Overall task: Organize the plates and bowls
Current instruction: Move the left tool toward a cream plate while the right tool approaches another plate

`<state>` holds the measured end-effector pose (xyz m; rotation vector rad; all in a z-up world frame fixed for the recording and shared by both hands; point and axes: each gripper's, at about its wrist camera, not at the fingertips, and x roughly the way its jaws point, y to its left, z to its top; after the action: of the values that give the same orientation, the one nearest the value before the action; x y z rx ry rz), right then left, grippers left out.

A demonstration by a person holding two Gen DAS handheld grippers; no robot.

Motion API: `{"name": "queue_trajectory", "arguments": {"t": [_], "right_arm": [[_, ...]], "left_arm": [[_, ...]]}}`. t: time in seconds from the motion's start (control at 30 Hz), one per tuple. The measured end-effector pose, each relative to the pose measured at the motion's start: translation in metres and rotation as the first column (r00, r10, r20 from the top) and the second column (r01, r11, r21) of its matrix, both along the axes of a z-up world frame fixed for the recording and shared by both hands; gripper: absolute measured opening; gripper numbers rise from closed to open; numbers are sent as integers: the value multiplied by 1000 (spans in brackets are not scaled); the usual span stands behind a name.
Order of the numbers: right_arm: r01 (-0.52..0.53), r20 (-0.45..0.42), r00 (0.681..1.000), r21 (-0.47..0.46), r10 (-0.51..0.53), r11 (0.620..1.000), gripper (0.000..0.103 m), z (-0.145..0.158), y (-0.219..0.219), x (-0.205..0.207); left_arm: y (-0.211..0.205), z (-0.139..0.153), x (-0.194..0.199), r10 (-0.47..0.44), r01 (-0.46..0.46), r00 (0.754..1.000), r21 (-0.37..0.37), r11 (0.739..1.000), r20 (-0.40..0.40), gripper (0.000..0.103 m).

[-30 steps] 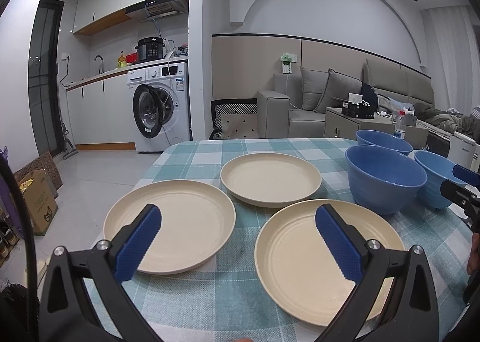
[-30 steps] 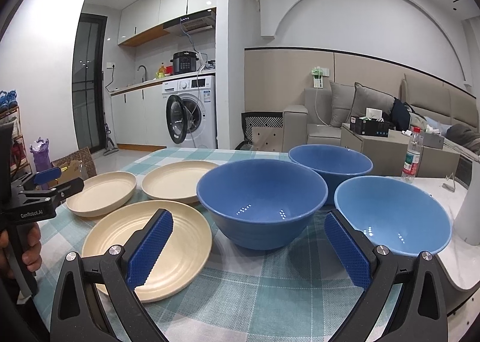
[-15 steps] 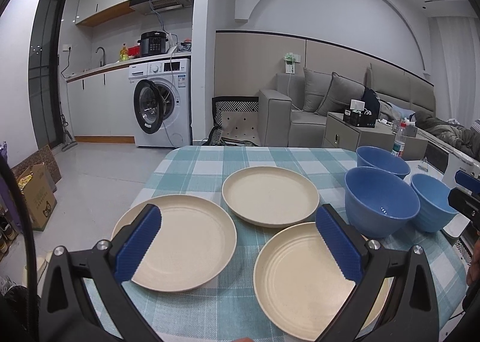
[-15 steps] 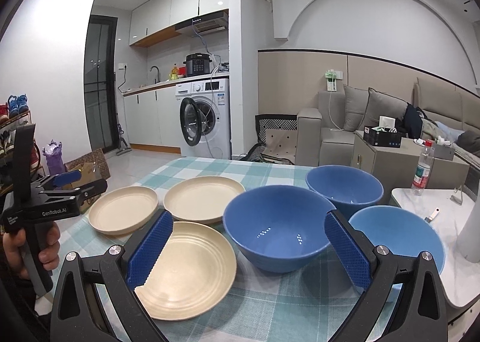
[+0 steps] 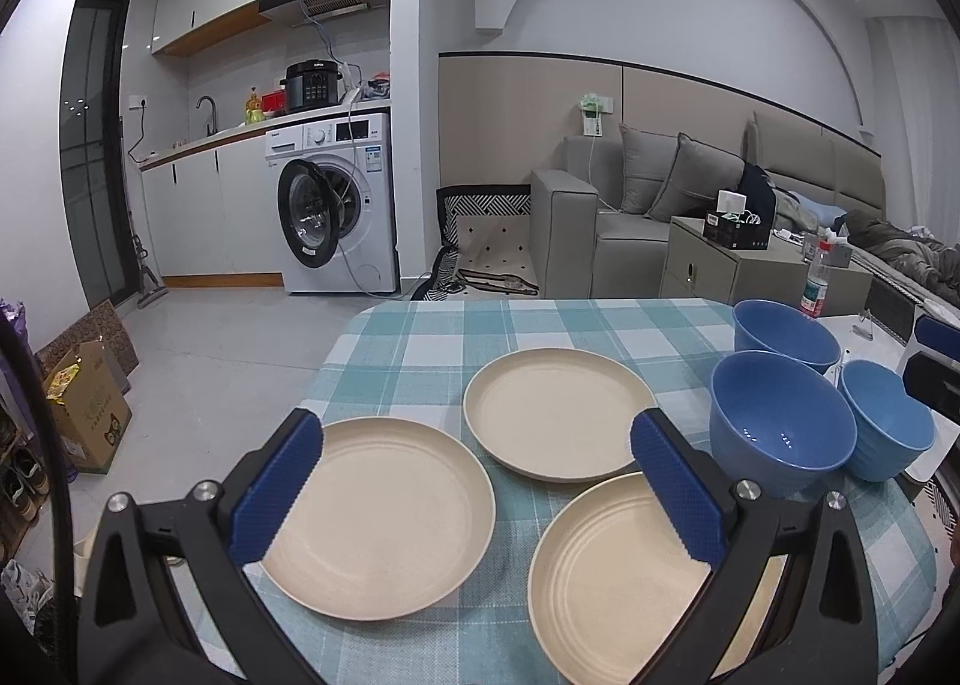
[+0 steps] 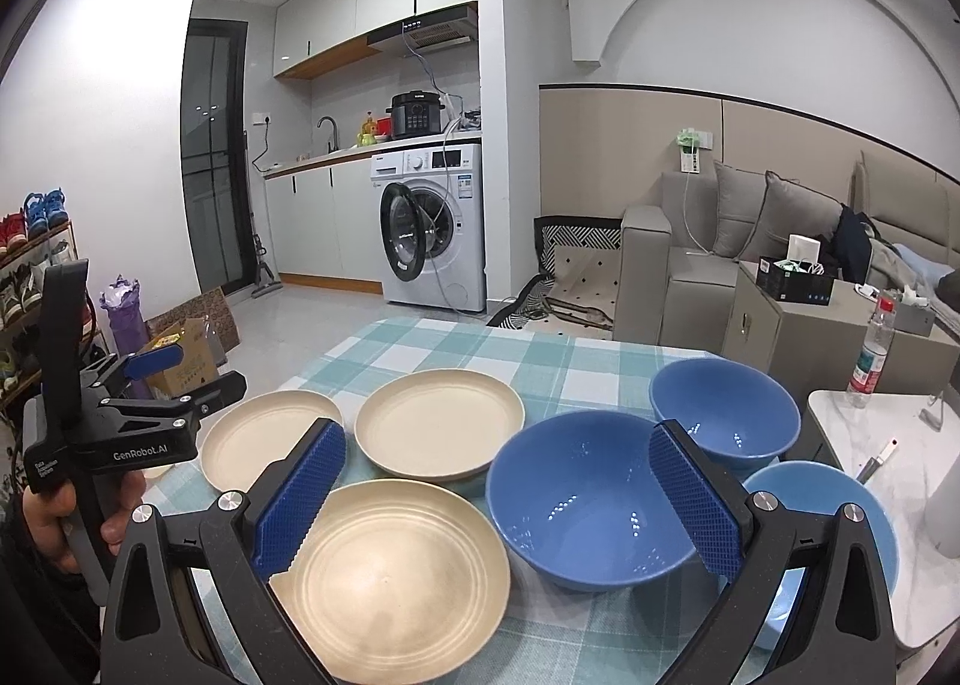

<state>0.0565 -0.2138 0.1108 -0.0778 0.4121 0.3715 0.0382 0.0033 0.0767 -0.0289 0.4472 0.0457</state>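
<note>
Left and right wrist views over a desk covered with a teal-and-white checked tablecloth [image 5: 540, 325]. Three round cream plates lie flat on the cloth in a triangle: a left cream plate [image 5: 384, 517], a far cream plate [image 5: 555, 412] and a near cream plate with concentric ridges [image 5: 618, 577]. None is stacked; the far and near plates lie just beside each other, and whether their rims touch cannot be told. To their right stand three round blue bowls, all upright and separate: a large dark-blue bowl [image 5: 780, 424] nearest the plates, a far dark-blue bowl [image 5: 783, 328] behind it, and a lighter blue bowl [image 5: 888, 421] at the right edge of the desk.

The left tongs [image 5: 477, 496] are spread wide, above the desk, and grip nothing; between their blue ribbed pads [image 5: 276, 490] the left and near plates show. The right tongs [image 6: 495, 502] are likewise spread wide and empty, framing the near plate and the large dark-blue bowl. In the right wrist view the left tongs appear at the left edge, held by a hand [image 6: 90, 511] on the black handle.

Background: a white washing machine with its door ajar [image 5: 336, 205], a grey sofa [image 5: 660, 205], a cardboard box on the floor [image 5: 84, 403].
</note>
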Motion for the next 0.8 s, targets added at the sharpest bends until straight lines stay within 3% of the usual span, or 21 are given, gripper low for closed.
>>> {"name": "queue_trajectory", "arguments": {"t": [0.27, 0.43, 0.8], "right_arm": [[-7, -26, 1000, -13, 7, 1000, 103, 10, 16, 20], [-9, -43, 999, -25, 8, 1000, 103, 16, 27, 33], [1, -127, 992, -48, -7, 999, 103, 14, 55, 77]], "left_arm": [[12, 12, 14, -31, 30, 999, -55, 998, -12, 103], [14, 14, 23, -18, 17, 1000, -27, 999, -11, 103], [26, 8, 53, -20, 14, 996, -64, 998, -85, 103]]}}
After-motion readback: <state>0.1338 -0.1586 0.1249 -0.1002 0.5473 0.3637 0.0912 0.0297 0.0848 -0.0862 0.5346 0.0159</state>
